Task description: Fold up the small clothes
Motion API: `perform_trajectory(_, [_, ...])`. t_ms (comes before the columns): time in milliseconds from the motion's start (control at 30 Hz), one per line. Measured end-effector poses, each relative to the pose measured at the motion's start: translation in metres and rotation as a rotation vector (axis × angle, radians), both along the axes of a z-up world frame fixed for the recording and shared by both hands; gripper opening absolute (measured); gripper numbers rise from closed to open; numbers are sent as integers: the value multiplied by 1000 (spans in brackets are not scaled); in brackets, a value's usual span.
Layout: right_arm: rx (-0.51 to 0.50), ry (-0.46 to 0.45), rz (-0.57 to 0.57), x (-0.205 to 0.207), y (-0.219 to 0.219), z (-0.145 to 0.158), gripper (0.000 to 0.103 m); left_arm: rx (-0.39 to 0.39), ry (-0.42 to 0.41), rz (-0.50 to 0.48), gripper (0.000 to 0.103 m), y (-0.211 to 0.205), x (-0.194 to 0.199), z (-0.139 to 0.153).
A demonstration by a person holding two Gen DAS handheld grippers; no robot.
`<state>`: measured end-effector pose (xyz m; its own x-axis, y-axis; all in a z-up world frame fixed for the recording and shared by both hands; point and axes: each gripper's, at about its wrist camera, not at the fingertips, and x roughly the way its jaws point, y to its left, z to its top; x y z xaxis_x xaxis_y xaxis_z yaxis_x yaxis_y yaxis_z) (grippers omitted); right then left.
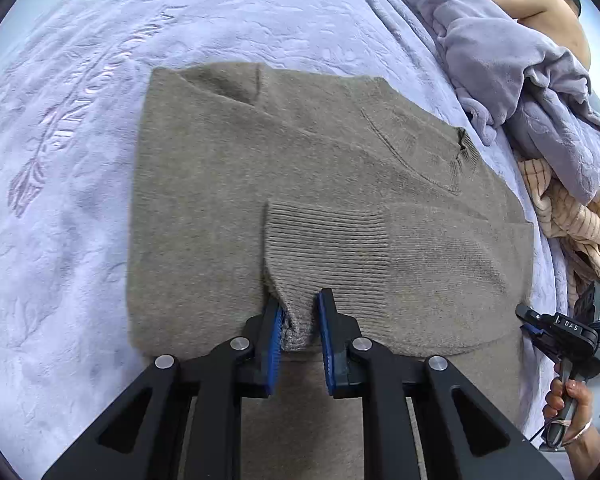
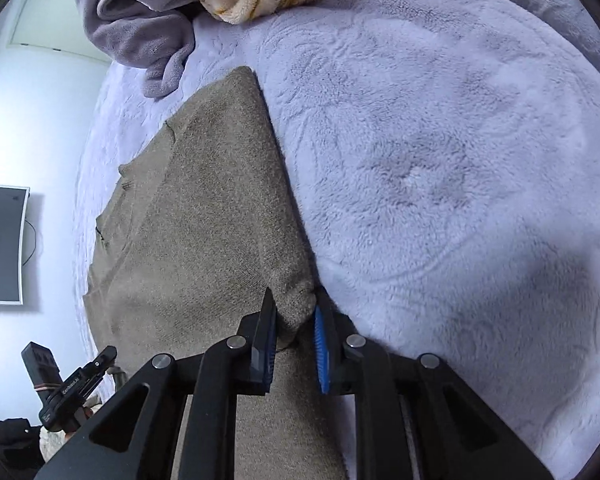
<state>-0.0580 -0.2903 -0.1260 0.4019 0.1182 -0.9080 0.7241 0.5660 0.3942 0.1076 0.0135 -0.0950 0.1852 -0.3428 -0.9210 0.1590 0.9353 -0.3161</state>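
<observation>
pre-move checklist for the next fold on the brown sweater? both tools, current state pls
1. Left tool pinching the ribbed cuff: ok, knit bunched between its blue pads.
2. Right tool gripping the sweater edge: ok, fabric between its pads.
3. Sleeve laid across the body: ok.
4. Sweater lying flat on the lilac blanket: ok, no big wrinkles seen.
5. Crumpled bedding clear of the sweater: ok, beside it.
6. Hem end: cannot tell, hidden under the tools.

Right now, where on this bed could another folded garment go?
Bare lilac fleece bedspread lies open left of the grey-brown knitted sweater, and another wide patch borders its opposite edge. Near the crumpled lilac blanket and striped cream blanket it is crowded.
</observation>
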Motion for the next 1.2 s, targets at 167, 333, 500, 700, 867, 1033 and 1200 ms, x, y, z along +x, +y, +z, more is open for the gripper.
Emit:
perform_trajectory(167, [15, -7, -1, -2, -1, 1, 20, 36, 13, -1, 18, 5, -1, 4])
perform_trajectory(333, [12, -1, -5, -2, 2, 2, 25, 74, -3, 29, 18, 16, -2, 9])
perform_trajectory(500, [17, -5, -4, -3, 3, 2, 27, 57, 16, 61, 18, 32, 1, 4])
perform_trajectory(700, [18, -13, 19, -3, 7, 5, 38, 47, 16, 68, 24, 30, 0, 4])
perform_trajectory(867, [12, -17, 30, -2, 10, 5, 42, 10, 13, 98, 102, 31, -3, 11])
perform_trajectory(1033, [13, -19, 33, -4, 9, 5, 42, 26, 36, 136, 102, 46, -2, 7])
perform_trajectory(1200, [22, -17, 64, -4, 5, 7, 42, -13, 88, 102, 100, 59, 13, -7])
